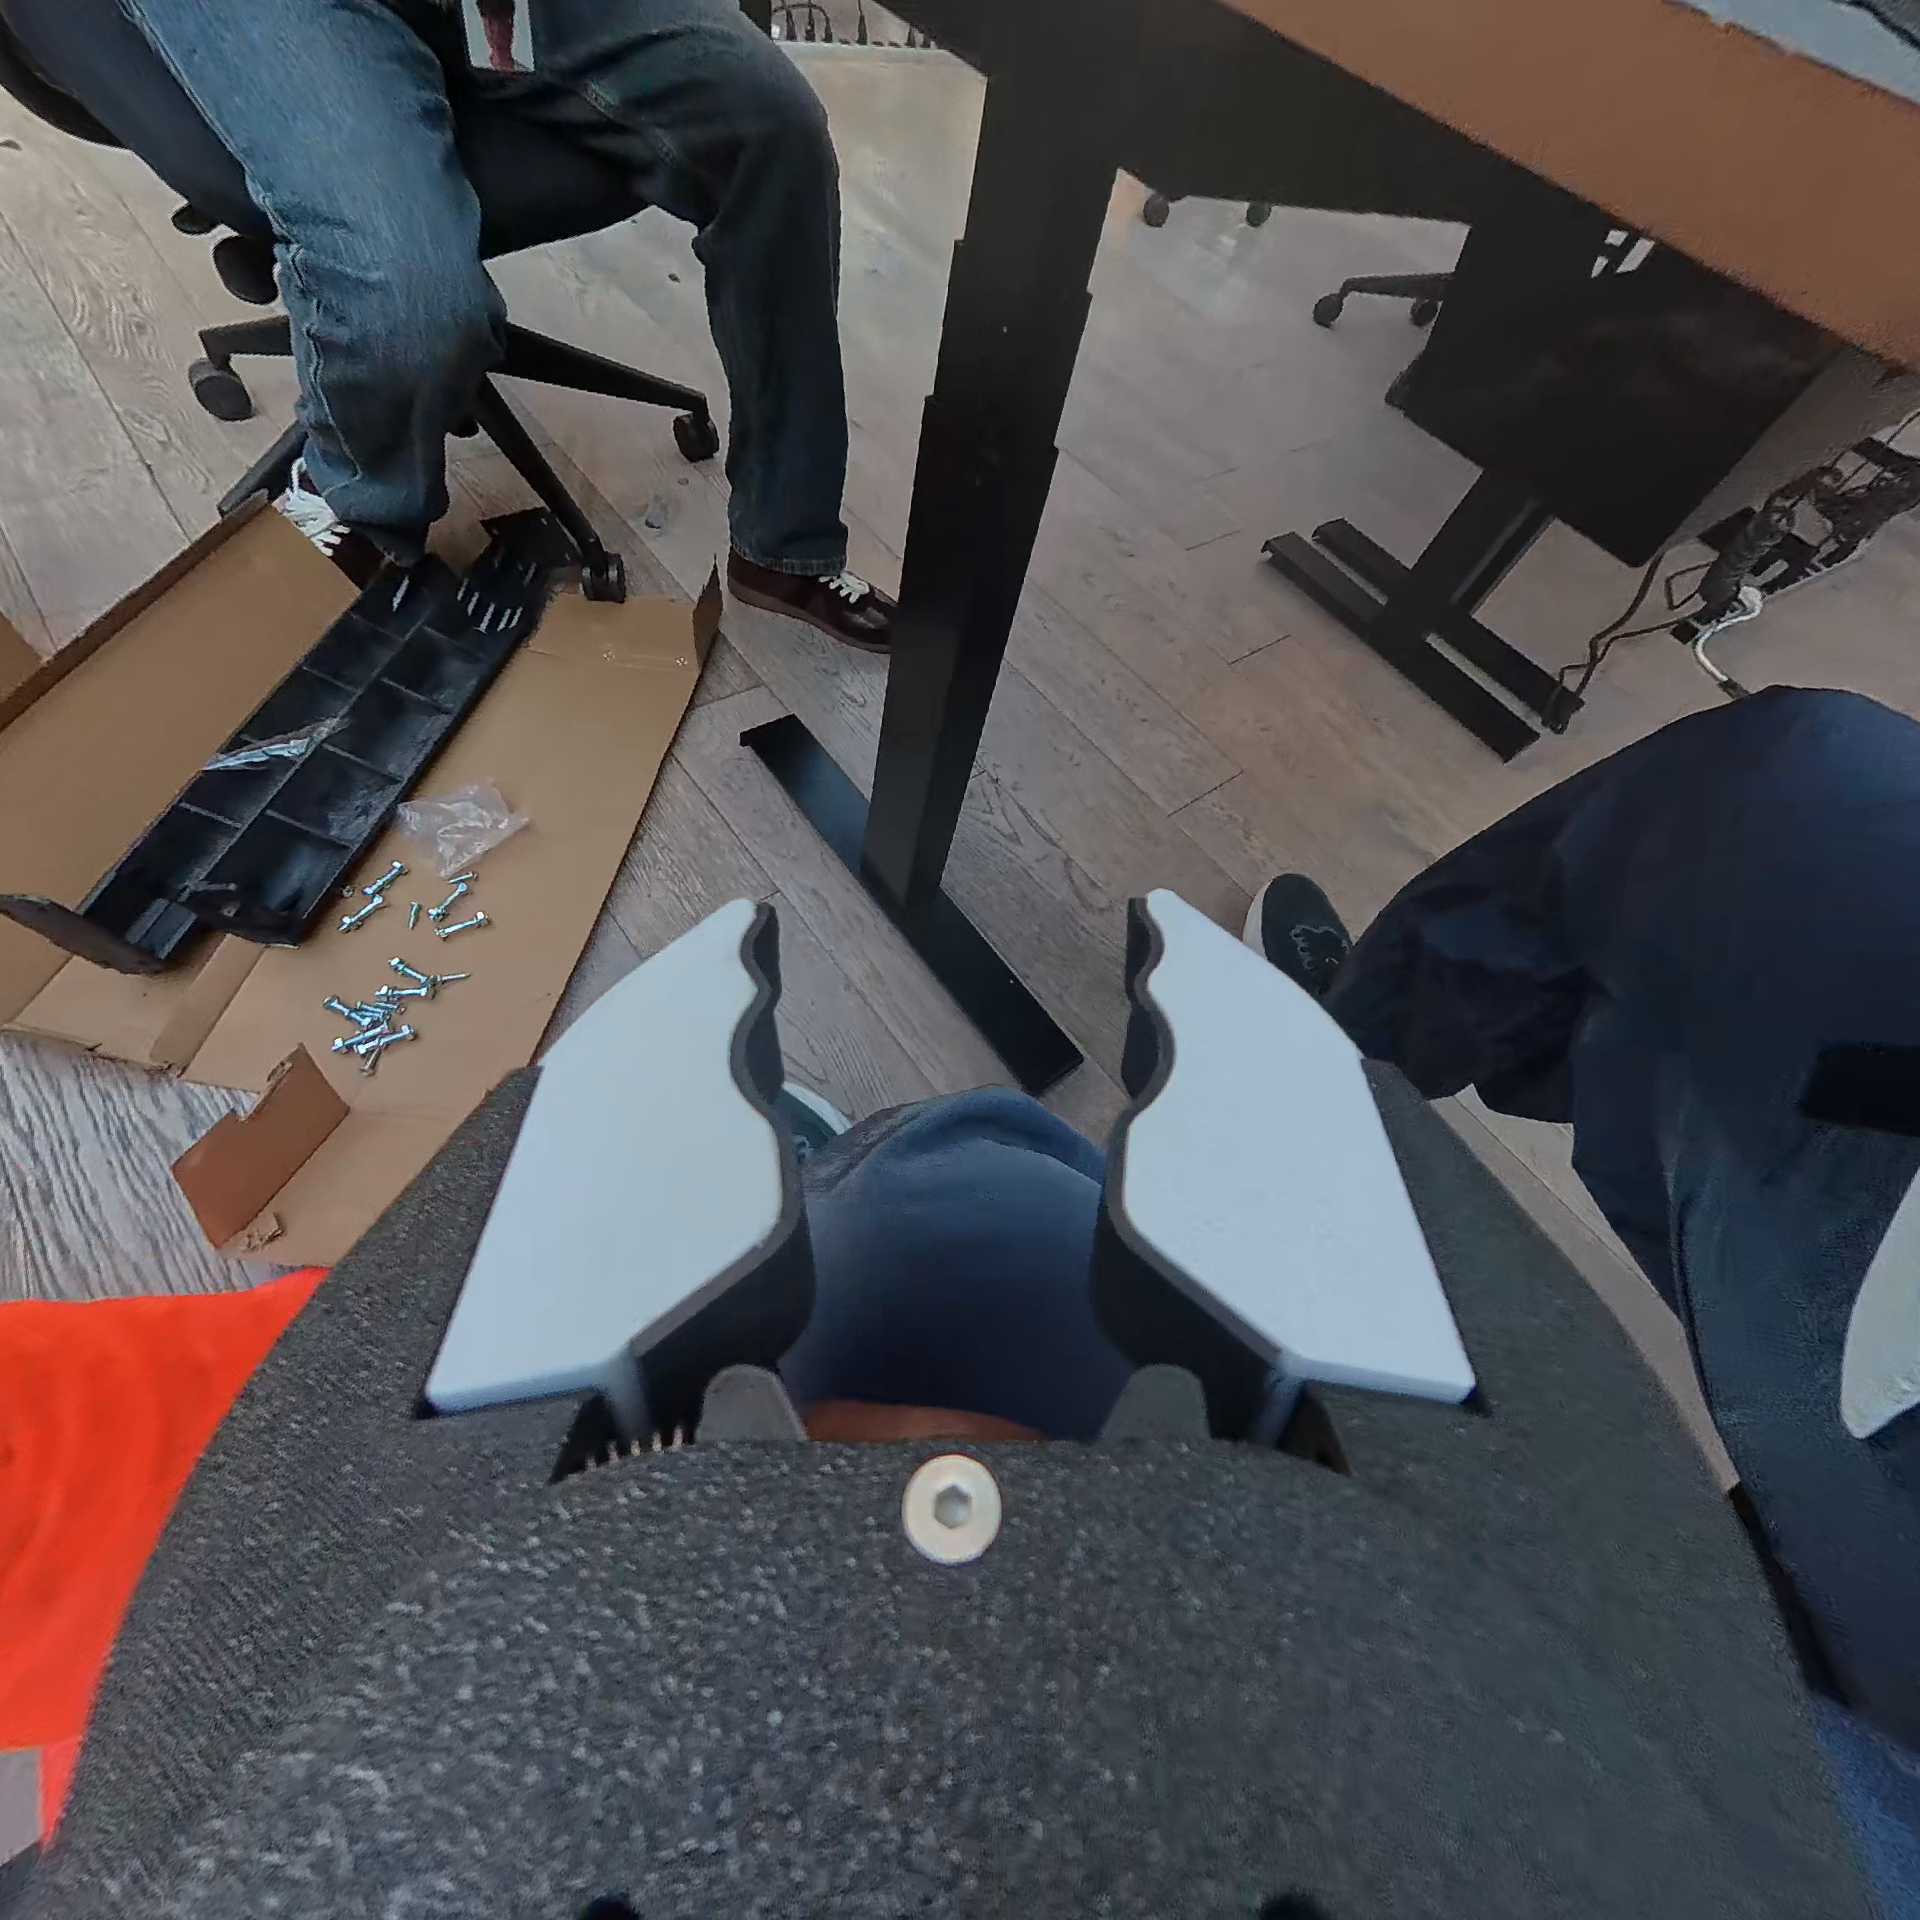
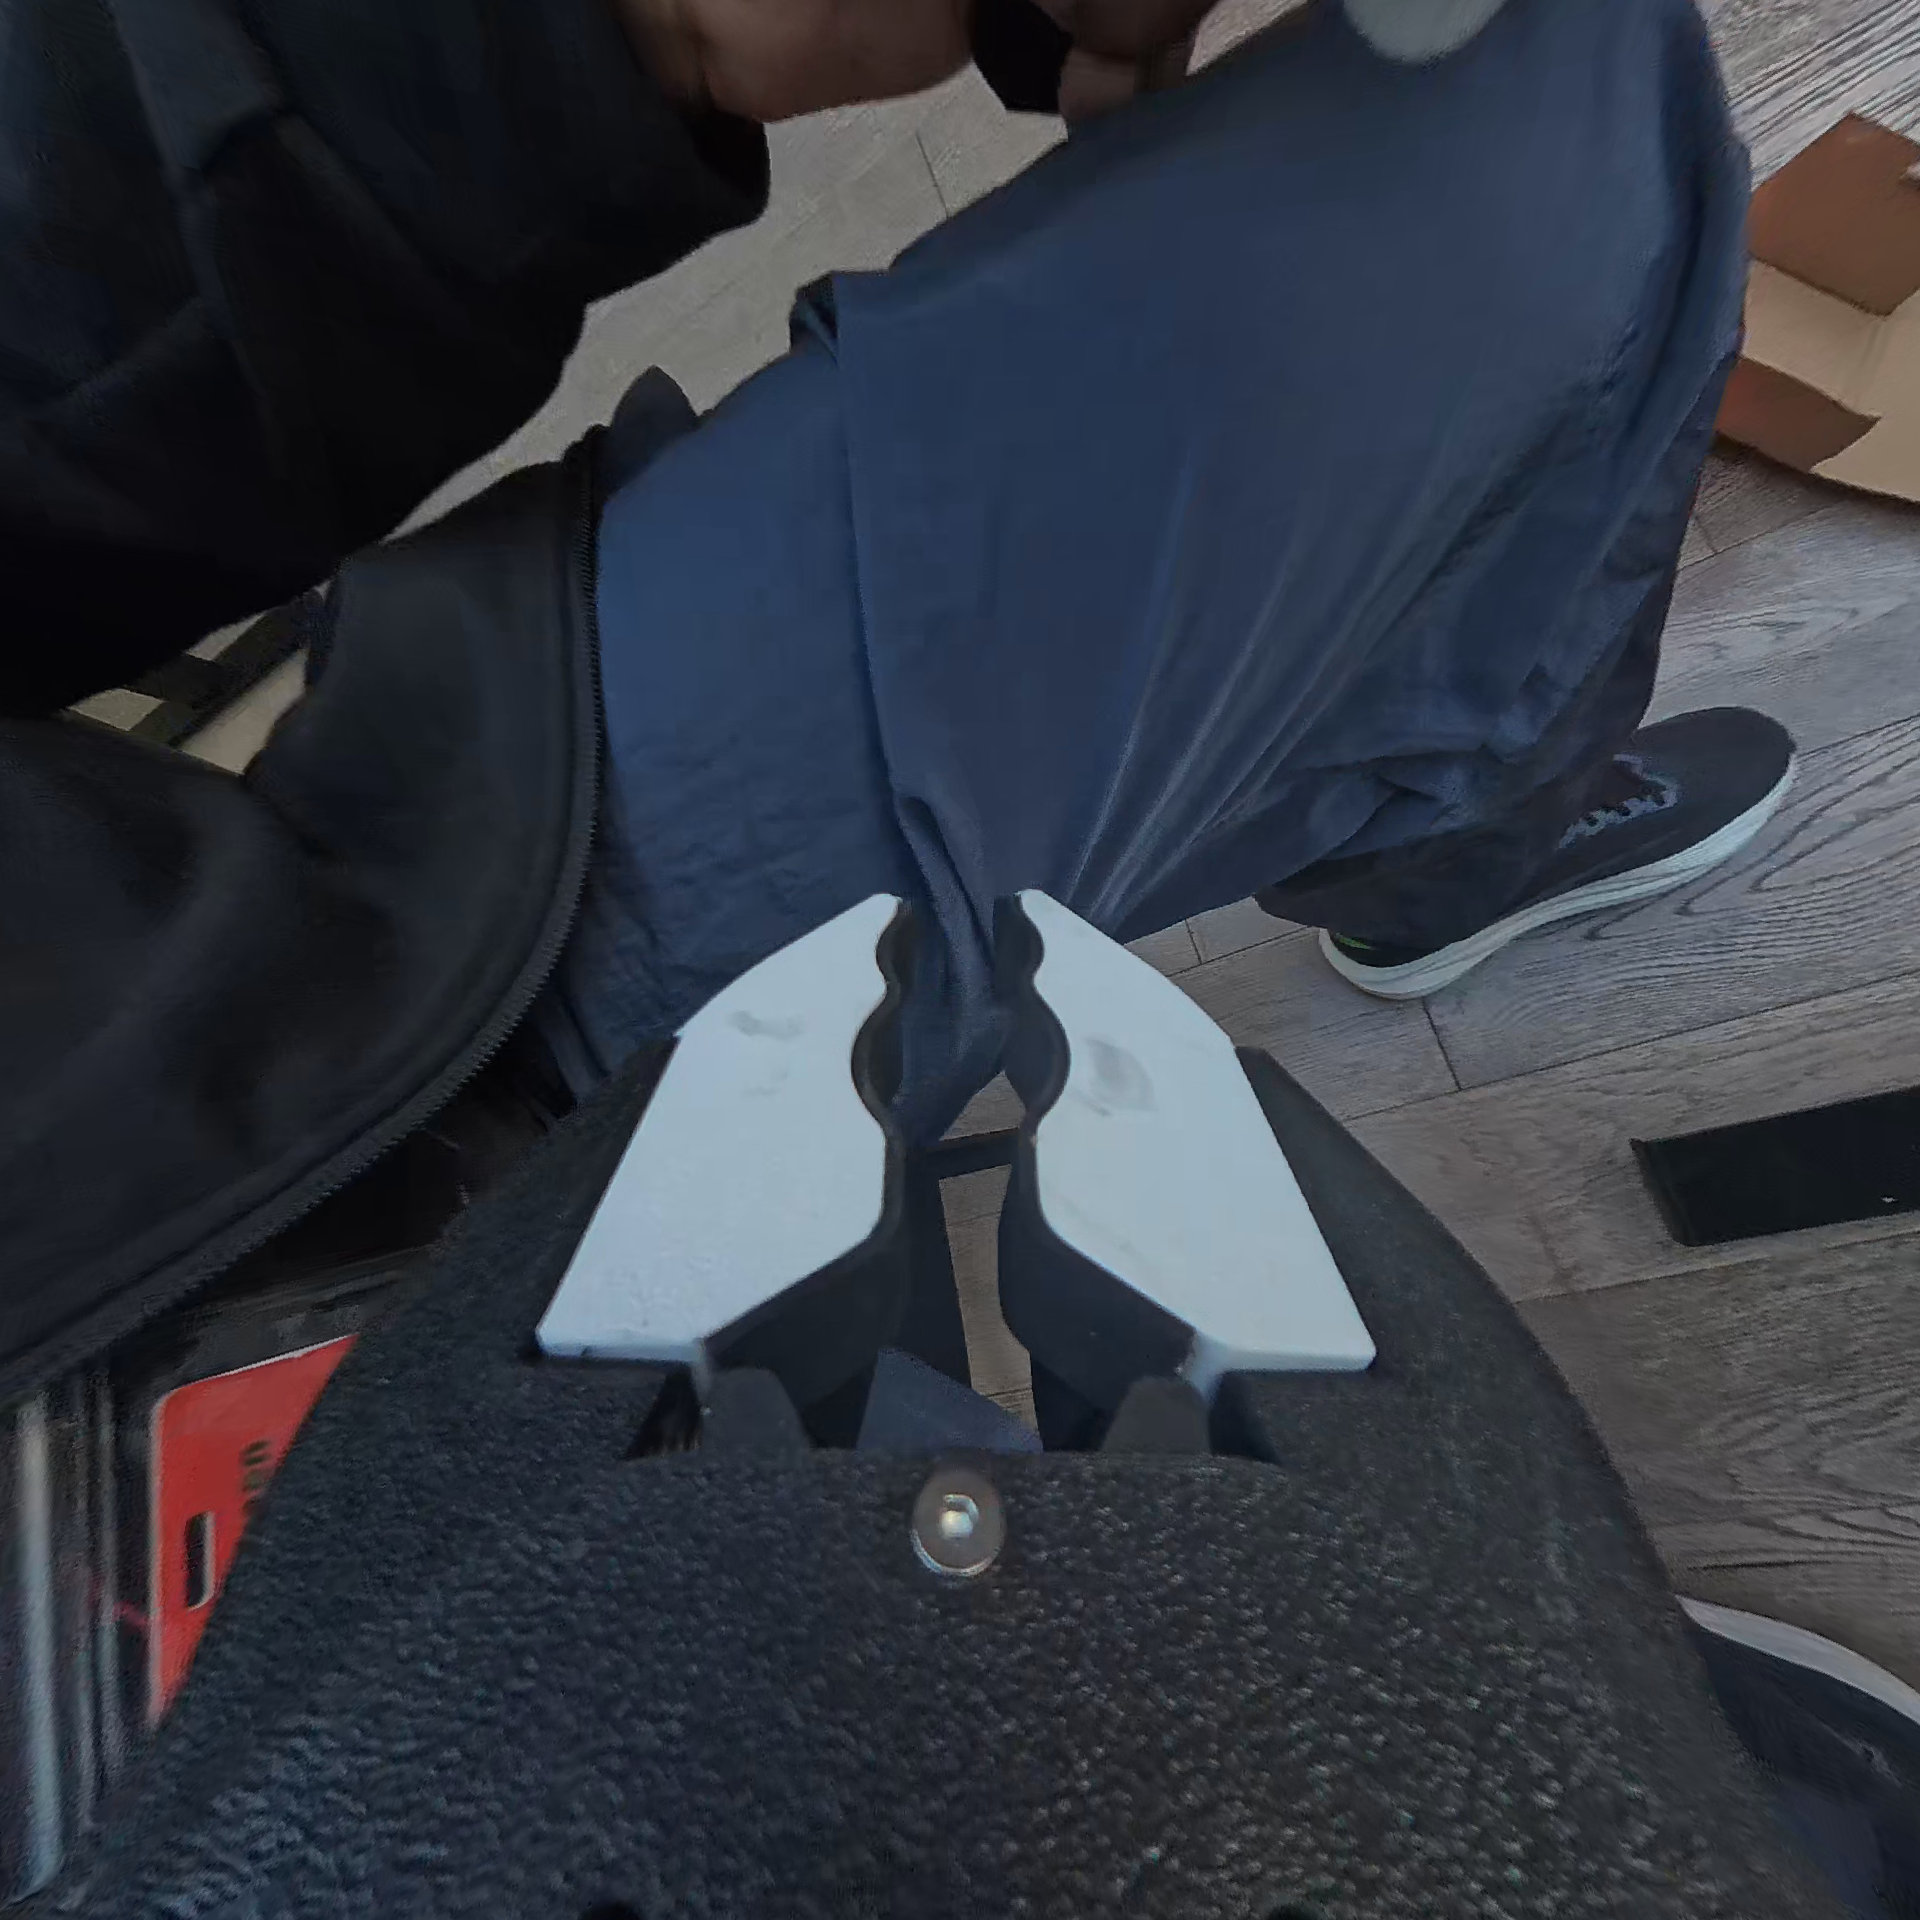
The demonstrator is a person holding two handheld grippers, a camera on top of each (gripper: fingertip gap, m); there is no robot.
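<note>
My right gripper is shut on a bunched fold of a person's dark blue trouser leg. The cloth is pinched between both pads and pulls into creases above them. My left gripper is open wide and empty, held in the air above a blue-trousered knee, and points at the foot of a black desk leg.
Flattened cardboard on the wooden floor at the left carries a black plastic part, a clear bag and several loose bolts. A person in jeans sits behind it. An orange cloth shows lower left. A black shoe, a cardboard box and a black jacket show in the right wrist view.
</note>
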